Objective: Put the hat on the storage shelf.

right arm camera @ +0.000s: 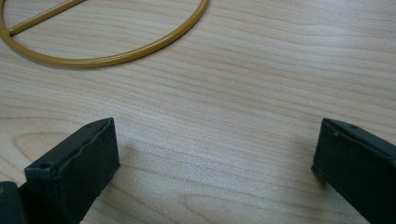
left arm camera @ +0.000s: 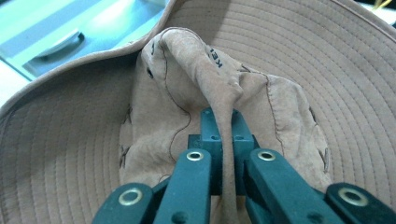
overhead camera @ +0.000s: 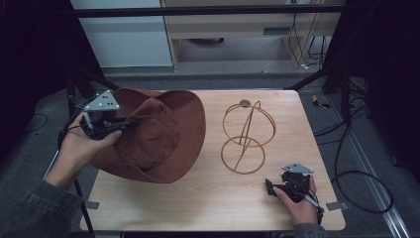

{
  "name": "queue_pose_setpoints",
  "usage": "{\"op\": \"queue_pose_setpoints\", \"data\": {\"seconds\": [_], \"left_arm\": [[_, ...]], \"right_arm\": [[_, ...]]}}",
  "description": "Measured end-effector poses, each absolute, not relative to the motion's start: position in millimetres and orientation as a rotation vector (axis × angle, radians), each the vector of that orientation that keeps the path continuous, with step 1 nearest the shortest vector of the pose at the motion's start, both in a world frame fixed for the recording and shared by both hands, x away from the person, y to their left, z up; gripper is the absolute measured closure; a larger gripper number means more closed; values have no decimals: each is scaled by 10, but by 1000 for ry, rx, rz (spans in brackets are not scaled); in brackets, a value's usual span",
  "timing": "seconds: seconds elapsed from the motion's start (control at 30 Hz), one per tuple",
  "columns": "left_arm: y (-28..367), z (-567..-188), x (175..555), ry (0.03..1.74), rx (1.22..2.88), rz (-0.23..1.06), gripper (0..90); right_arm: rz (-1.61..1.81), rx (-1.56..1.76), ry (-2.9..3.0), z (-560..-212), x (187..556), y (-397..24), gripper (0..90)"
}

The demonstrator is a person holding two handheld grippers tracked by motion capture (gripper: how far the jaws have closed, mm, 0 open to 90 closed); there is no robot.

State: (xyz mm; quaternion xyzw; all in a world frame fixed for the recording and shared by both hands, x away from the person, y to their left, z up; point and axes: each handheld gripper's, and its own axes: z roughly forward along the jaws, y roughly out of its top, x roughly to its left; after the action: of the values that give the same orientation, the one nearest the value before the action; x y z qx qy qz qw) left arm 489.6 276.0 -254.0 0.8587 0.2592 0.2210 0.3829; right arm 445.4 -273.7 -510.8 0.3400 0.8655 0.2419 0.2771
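Jaws of the left gripper (left arm camera: 223, 140) are pinched tight on a fold of the brown hat's (overhead camera: 163, 134) crown, holding it over the table's (overhead camera: 208, 208) left half. Beside it stands a wire hat stand (overhead camera: 246, 136). Near the front edge, the right gripper (overhead camera: 275, 188) rests with jaws wide apart.

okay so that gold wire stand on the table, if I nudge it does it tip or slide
The wire stand is thin rod throughout, so it is probably light and would slide on the smooth wooden table. Its upright hoop rises above a flat ring base, so a high push might tip it; a low one seems safer.
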Motion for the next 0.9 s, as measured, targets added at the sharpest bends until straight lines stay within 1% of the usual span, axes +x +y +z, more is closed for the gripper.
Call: {"op": "queue_pose_setpoints", "data": {"seconds": [0.53, 0.9], "left_arm": [[2540, -2135, 4823, 541, 2176, 616, 886], [2411, -2062, 4780, 489, 2167, 607, 887]], "right_arm": [[648, 914, 2323, -5109, 4454, -2737, 4], [648, 913, 2324, -5108, 4455, -2737, 4]]}}
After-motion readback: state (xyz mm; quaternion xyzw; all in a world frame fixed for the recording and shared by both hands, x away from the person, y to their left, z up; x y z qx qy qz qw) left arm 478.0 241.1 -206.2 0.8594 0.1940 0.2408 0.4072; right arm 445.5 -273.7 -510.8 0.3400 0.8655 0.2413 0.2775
